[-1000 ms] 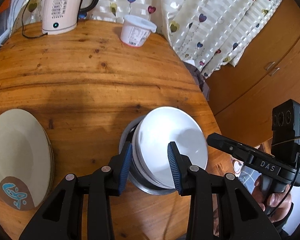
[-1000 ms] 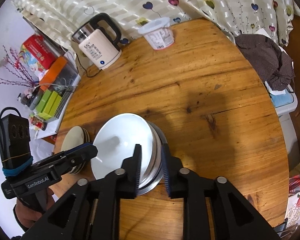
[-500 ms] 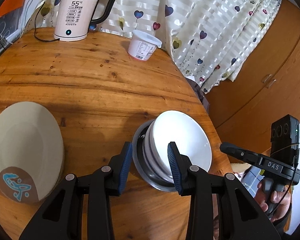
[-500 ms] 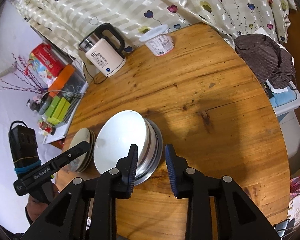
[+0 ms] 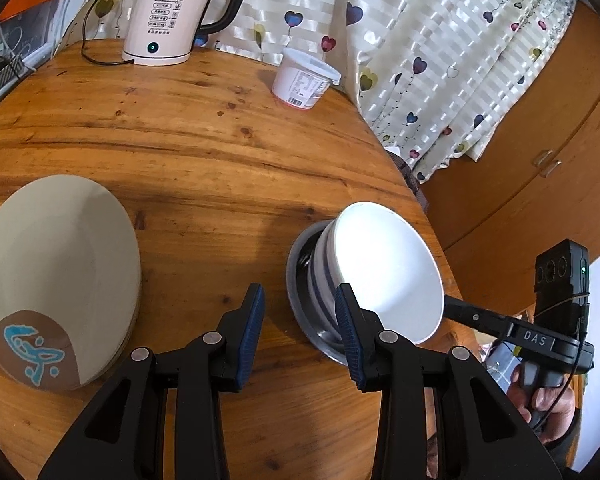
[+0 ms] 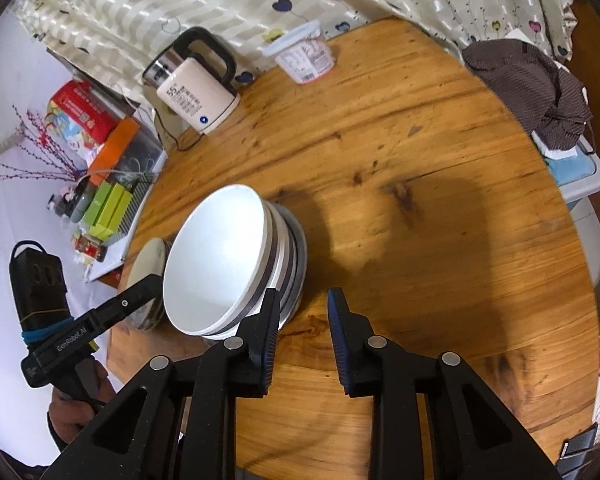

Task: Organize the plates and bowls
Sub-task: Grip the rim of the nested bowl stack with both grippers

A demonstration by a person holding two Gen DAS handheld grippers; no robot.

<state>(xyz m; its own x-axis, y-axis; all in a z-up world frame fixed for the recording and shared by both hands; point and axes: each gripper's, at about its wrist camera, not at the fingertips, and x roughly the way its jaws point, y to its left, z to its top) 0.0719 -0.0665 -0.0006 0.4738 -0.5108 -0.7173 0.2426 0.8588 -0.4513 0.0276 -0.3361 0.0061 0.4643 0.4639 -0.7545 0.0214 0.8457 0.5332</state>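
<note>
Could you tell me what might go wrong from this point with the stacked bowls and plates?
1. The stack of white bowls sits in a metal bowl close to the table edge; a nudge could push it off.
2. The right tool is open beside the stack, one finger near the rim, and could clip it.
3. The plate stack lies near the left tool, which is open and could bump it.

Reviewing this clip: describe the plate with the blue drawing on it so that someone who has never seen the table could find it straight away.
Start from the round wooden table; the pink-white kettle stands at its far edge by the curtain. Opposite it, near the left gripper, the cream plate tops a low stack. Unlike the white bowls nested to its right, it is flat and carries a brown patch with a blue squiggle.
</note>
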